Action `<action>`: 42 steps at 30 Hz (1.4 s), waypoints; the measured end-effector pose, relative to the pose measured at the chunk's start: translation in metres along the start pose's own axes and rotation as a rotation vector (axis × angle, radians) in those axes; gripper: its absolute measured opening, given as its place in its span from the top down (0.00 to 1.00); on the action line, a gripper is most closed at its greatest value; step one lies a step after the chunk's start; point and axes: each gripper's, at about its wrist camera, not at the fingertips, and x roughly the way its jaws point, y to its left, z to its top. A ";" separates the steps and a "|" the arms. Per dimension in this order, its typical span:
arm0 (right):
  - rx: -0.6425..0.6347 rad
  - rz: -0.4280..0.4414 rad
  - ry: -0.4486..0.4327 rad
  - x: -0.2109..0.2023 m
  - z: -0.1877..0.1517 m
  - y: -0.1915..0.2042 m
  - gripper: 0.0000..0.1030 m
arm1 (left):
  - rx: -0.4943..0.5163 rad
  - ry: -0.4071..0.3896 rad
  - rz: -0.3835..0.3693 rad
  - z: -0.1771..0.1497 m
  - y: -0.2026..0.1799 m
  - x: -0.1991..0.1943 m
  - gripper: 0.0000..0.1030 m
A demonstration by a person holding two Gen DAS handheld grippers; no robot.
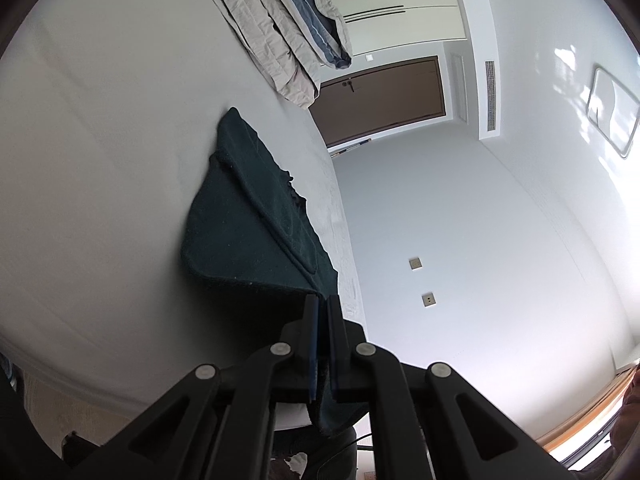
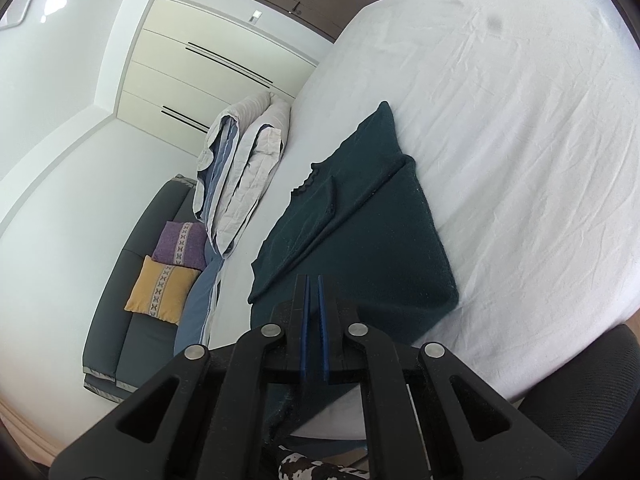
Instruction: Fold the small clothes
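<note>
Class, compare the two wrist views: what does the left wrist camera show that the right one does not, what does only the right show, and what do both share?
Only the left wrist view shows two wall sockets and the left gripper shut on the sweater's corner. Only the right wrist view shows a sofa with a purple cushion and a yellow cushion, and the right gripper, shut, over the sweater. Both show the dark green sweater on the white bed, a folded quilt, a brown door and a wardrobe.
</note>
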 end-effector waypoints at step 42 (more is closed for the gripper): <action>-0.241 -0.644 0.616 0.057 -0.097 -0.066 0.93 | 0.107 0.185 0.499 -0.048 0.044 -0.004 0.49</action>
